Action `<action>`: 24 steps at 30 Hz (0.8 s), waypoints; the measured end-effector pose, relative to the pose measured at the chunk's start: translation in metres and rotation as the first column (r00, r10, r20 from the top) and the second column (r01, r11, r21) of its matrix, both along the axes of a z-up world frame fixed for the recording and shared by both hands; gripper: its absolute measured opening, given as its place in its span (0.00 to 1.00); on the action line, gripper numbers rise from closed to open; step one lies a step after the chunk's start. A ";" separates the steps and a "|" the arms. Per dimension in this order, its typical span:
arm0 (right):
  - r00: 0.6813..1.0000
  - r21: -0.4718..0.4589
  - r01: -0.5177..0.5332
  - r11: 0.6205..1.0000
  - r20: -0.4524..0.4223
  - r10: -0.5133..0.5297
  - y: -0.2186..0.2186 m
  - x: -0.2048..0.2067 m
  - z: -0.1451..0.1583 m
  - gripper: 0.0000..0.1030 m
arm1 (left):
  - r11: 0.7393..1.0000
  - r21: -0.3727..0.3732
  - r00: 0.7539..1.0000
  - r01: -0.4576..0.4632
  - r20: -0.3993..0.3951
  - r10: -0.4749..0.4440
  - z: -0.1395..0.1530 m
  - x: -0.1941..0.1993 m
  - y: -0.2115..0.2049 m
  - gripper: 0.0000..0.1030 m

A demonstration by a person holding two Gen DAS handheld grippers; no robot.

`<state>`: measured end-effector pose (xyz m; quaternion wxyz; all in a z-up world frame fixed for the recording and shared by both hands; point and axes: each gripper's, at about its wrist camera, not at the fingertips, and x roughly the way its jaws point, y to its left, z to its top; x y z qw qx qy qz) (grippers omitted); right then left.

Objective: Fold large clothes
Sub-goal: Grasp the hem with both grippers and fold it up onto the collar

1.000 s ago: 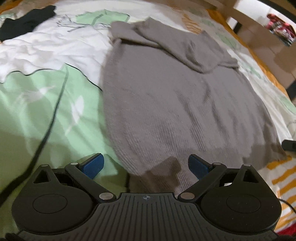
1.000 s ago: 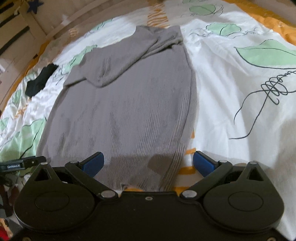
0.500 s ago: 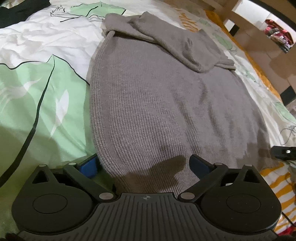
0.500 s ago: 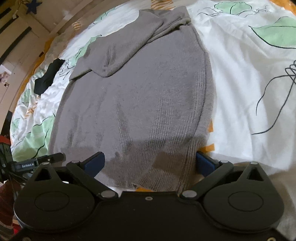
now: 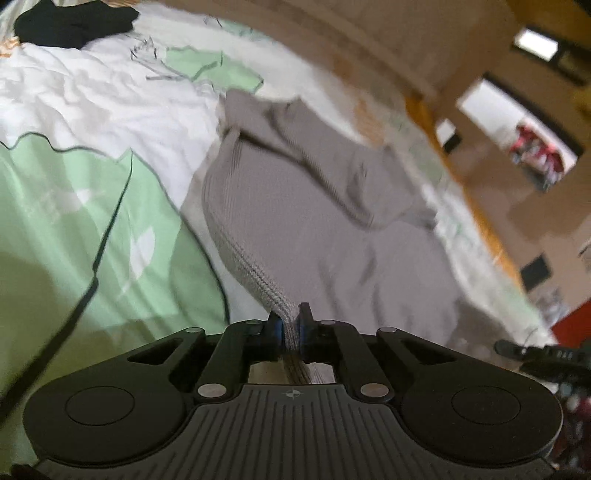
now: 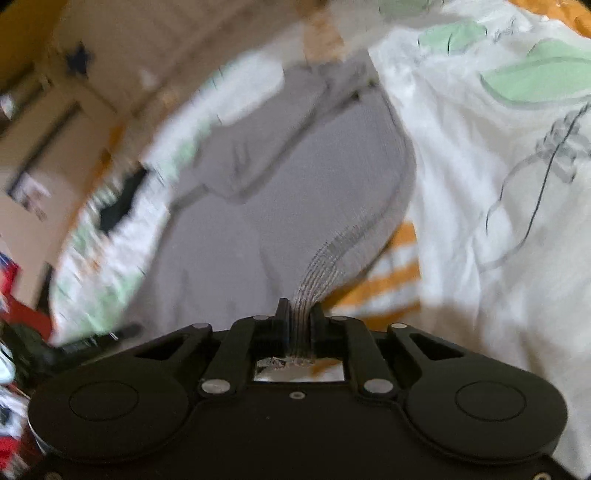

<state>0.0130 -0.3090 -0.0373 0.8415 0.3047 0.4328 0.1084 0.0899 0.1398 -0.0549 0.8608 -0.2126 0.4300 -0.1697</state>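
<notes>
A large grey knit sweater (image 5: 295, 206) lies on the bed, its sleeves folded across the chest at the far end. My left gripper (image 5: 290, 319) is shut on the sweater's near left hem corner and lifts it off the bedding. My right gripper (image 6: 299, 314) is shut on the near right hem corner of the sweater (image 6: 288, 192), and the ribbed edge rises from the bed into its jaws. Both views are blurred by motion.
The bedspread (image 5: 74, 221) is white with green leaf shapes and orange stripes (image 6: 384, 280). A black garment (image 5: 74, 22) lies at the far left of the bed. A wooden bed frame (image 5: 461, 177) runs along the right side. The other gripper's tip (image 5: 524, 350) shows at right.
Both grippers have closed on the sweater's hem corners and lifted them. The cameras have tilted upward, showing more of the room beyond the bed.
</notes>
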 end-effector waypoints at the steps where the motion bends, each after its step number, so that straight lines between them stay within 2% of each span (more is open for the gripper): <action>1: 1.000 0.015 0.001 1.000 0.030 -0.001 -0.004 0.001 0.005 0.17 | 1.000 -0.027 1.000 -0.017 0.014 0.017 0.004 0.002 0.004 0.07; 6: 0.984 0.084 0.031 0.996 0.170 -0.045 -0.022 0.012 0.028 0.17 | 0.992 -0.097 0.993 -0.078 0.081 0.086 0.028 0.017 0.016 0.07; 11: 0.967 0.158 0.045 0.986 0.240 -0.083 -0.032 0.043 0.042 0.17 | 0.984 -0.147 0.984 -0.097 0.131 0.116 0.049 0.049 0.018 0.07; 17: 0.953 0.134 0.066 0.989 0.284 -0.102 -0.036 0.094 0.058 0.17 | 0.983 -0.152 0.976 -0.102 0.176 0.128 0.068 0.106 0.010 0.07; 24: 0.951 0.107 0.102 0.989 0.281 -0.128 -0.042 0.156 0.060 0.17 | 0.979 -0.152 0.973 -0.138 0.165 0.163 0.062 0.177 0.000 0.07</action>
